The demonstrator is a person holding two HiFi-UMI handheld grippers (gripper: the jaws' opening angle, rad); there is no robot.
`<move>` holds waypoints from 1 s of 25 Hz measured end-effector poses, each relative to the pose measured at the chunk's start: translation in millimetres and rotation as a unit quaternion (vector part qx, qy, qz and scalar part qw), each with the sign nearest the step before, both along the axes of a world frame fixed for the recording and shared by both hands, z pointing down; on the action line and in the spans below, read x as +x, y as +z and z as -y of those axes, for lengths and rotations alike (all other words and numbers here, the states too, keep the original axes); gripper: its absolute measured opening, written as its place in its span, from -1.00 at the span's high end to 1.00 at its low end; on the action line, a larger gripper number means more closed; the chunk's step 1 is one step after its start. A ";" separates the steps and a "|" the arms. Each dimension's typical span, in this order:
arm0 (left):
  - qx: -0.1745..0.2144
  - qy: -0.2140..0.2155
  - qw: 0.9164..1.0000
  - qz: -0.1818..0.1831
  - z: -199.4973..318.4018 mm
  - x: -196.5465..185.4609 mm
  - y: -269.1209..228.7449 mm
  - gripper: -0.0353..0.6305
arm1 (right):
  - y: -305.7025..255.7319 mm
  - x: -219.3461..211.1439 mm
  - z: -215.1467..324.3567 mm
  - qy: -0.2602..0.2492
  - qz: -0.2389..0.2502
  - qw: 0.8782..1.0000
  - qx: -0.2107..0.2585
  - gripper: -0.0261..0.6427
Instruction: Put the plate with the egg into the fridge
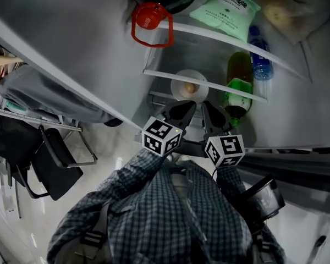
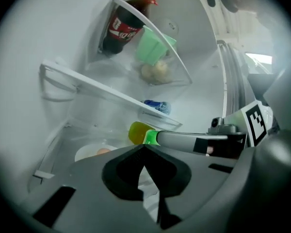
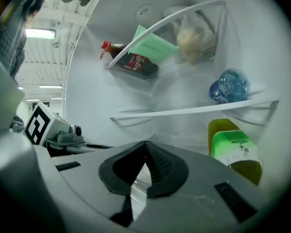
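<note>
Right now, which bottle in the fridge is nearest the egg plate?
The green-labelled bottle, just right of the plate; the blue bottle and red-capped cola bottle sit on shelves above.

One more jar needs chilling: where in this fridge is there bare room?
The middle shelf is bare left of the blue bottle. The top shelf is crowded: cola, green packet, bag. Below, plate and green bottle leave only a slim gap.

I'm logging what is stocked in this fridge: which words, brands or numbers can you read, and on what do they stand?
Nothing is clear enough to quote.
Green packet: dark characters on a white patch, too blurred to read.
Dark bottle: white print on its red label, too small to read.
Green bottle: small dark print on its green label, unreadable.
</note>
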State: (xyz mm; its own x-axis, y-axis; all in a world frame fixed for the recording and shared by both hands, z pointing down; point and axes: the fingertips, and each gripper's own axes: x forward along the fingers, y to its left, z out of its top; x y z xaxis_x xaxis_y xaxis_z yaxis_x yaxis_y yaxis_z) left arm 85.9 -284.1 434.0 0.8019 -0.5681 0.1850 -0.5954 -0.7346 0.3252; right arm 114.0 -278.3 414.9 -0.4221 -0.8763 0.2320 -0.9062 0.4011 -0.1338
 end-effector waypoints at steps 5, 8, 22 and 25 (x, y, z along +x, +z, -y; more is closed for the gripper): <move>0.009 -0.004 1.000 0.011 0.6 -2.6 2.7 0.87 | 4.6 1.2 -1.5 -0.003 0.001 1.000 -0.009 0.90; -0.004 -0.005 1.000 -0.001 0.7 -3.1 2.9 0.87 | 7.9 2.9 -1.2 -0.002 -0.005 1.000 -0.015 0.90; 0.004 0.000 1.000 0.000 0.2 0.2 0.6 0.88 | 5.2 6.3 3.7 0.011 0.002 1.000 -0.011 0.90; 0.000 0.000 1.000 0.002 0.0 -0.5 3.2 0.88 | 5.6 4.3 3.7 0.008 0.003 1.000 -0.013 0.90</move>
State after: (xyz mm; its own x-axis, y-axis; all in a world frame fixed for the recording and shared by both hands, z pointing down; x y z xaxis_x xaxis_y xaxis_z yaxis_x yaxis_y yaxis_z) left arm 85.5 -284.1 437.2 0.8013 -0.5680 0.1879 -0.5966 -0.7351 0.3220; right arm 118.3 -282.0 420.5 -0.4097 -0.8768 0.2517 -0.9116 0.3831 -0.1491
